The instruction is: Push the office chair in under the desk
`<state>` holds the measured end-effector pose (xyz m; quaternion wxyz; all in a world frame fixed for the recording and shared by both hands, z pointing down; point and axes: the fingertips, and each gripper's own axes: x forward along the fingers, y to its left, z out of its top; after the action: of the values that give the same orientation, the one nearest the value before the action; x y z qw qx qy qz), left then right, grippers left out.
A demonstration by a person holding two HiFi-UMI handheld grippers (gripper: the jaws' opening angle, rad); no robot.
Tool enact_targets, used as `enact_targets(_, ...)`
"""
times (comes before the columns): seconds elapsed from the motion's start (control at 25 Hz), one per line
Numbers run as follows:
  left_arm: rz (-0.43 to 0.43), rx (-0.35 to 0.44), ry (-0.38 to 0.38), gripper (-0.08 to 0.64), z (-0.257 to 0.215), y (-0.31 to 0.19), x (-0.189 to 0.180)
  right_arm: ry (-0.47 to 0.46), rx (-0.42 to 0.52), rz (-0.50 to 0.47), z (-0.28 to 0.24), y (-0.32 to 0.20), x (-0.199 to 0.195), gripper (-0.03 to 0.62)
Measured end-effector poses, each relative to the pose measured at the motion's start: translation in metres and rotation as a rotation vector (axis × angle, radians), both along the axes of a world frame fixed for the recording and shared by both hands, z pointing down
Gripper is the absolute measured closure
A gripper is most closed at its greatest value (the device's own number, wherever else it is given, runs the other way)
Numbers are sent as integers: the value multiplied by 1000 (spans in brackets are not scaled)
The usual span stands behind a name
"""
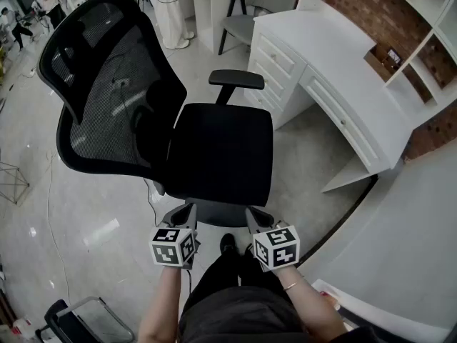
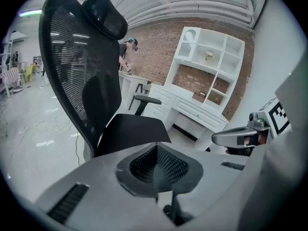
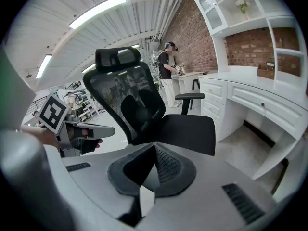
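Black mesh office chair on the glossy floor, seat facing the white counter, not under it, left claw and right claw both closed, empty, beside the seat

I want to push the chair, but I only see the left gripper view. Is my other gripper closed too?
Observer: Yes. In its own view the right gripper has its jaws together, with nothing between them.
Operator: Are my grippers touching the chair?
Observer: No. The head view shows the left gripper and the right one just short of the office chair, at its seat edge.
Operator: Where's the desk hole?
Observer: From above, the opening of the white desk lies to the seat's right.
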<state>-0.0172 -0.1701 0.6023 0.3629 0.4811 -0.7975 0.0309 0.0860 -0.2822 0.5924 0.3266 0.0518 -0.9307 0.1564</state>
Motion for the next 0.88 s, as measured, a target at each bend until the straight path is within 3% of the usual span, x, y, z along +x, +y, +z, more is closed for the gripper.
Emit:
enact_targets(0.16,-17,-6,-2,551,5,1,0,-13,-17,6,3,0,2,588)
enact_targets(0.32,-46,-31,33,548,21,9,-13,11,-49,79,17,-11,12,588)
enact_targets(0.4,-67,-48,70,481,33,14,-21,38,-102,106,30,-15,21,577)
enact_targets(0.52,-84,-85,122,416,54,20,-34,81,-217,153,52,-20,30,423)
enact_targets(0.72,-102,-127,219,387,92,23,-45,124,-402,233,89,-20,31,339)
enact_targets(0.88,-67,-147,295,368,115,23,-42,190,-442,243,114,-14,29,325)
